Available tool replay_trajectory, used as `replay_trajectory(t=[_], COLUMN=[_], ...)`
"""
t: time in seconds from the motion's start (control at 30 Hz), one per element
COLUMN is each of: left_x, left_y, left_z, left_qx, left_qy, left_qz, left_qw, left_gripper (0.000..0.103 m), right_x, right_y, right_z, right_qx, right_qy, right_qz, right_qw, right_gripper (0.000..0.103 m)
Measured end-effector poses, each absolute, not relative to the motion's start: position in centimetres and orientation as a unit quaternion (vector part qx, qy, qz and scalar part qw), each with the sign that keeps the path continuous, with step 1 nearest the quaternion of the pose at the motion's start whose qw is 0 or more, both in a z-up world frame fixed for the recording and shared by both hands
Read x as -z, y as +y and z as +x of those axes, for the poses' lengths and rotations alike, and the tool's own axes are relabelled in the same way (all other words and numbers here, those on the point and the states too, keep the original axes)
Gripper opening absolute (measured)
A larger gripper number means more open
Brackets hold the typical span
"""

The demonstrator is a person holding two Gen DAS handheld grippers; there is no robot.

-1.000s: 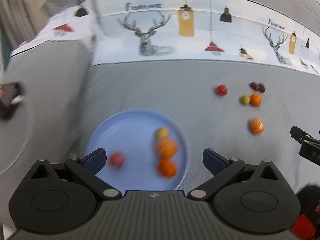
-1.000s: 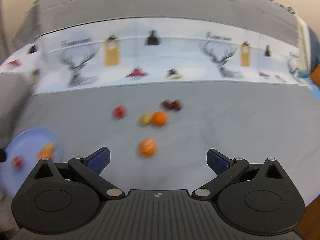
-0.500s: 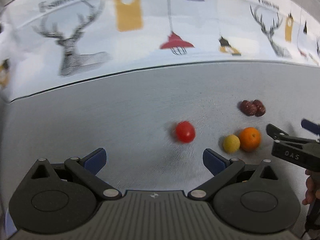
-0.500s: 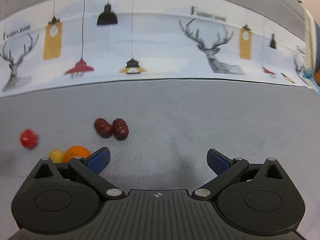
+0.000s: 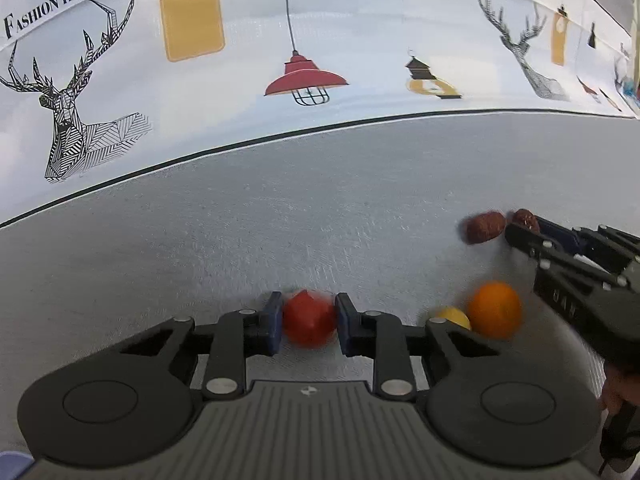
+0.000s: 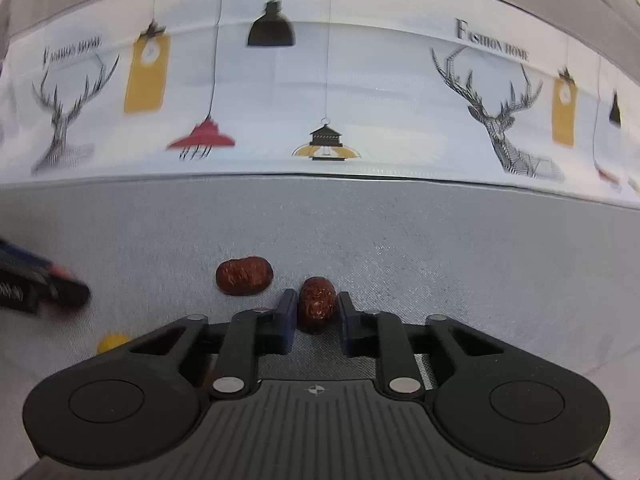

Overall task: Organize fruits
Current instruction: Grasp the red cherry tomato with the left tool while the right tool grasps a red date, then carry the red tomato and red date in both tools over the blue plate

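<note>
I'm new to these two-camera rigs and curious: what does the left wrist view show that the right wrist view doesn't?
Only the left wrist view shows the red fruit clamped in the left gripper, and the orange.

Only the right wrist view shows the right gripper closed around a dark red date, head-on.

Both show the loose date, the yellow fruit, the grey cloth and the deer-and-lamp print.

A grey cloth [image 5: 280,220] covers the tabletop ahead of the tool. Beyond it runs a white printed band [image 5: 360,40] showing deer heads [image 5: 68,112], a red lamp [image 5: 306,78], yellow tags [image 6: 147,74], a black lamp [image 6: 271,30] and the words "Fashion Home" [image 5: 52,4].
</note>
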State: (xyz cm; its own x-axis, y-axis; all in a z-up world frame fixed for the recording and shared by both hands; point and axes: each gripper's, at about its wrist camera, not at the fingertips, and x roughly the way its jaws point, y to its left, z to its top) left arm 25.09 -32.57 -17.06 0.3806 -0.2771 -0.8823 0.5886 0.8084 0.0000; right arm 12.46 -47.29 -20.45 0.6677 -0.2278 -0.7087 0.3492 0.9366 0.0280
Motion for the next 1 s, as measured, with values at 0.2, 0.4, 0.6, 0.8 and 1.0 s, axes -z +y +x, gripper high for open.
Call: replay_trajectory(t=[0.2, 0.4, 0.6, 0.8, 1.0], left_x=[14.1, 10.1, 6.1, 3.5, 2.1], left_y=[-29.1, -23.7, -16.9, -10.4, -5.2], left_z=[21.5, 16.0, 10.2, 6.0, 2.4], left_qx=[0.261, 0.257, 0.229, 0.196, 0.174], left_qy=[0.479, 0.486, 0.481, 0.481, 0.479], left_qz=[0.159, 0.154, 0.149, 0.139, 0.123], left_qw=[0.823, 0.821, 0.833, 0.843, 0.852], left_gripper=[0.03, 0.03, 0.03, 0.03, 0.03], right_x=[17.8, 13.2, 9.1, 6.3, 3.9], right_y=[-49.0, -45.6, -38.6, -31.0, -24.2], right_z=[7.9, 1.1, -4.1, -6.5, -7.9], right_qx=[0.23, 0.229, 0.174, 0.082, 0.014], right_qy=[0.357, 0.331, 0.323, 0.344, 0.345], right_qz=[0.16, 0.159, 0.164, 0.183, 0.16], right_qw=[0.891, 0.902, 0.916, 0.917, 0.925], right_gripper=[0.022, 0.022, 0.022, 0.022, 0.022])
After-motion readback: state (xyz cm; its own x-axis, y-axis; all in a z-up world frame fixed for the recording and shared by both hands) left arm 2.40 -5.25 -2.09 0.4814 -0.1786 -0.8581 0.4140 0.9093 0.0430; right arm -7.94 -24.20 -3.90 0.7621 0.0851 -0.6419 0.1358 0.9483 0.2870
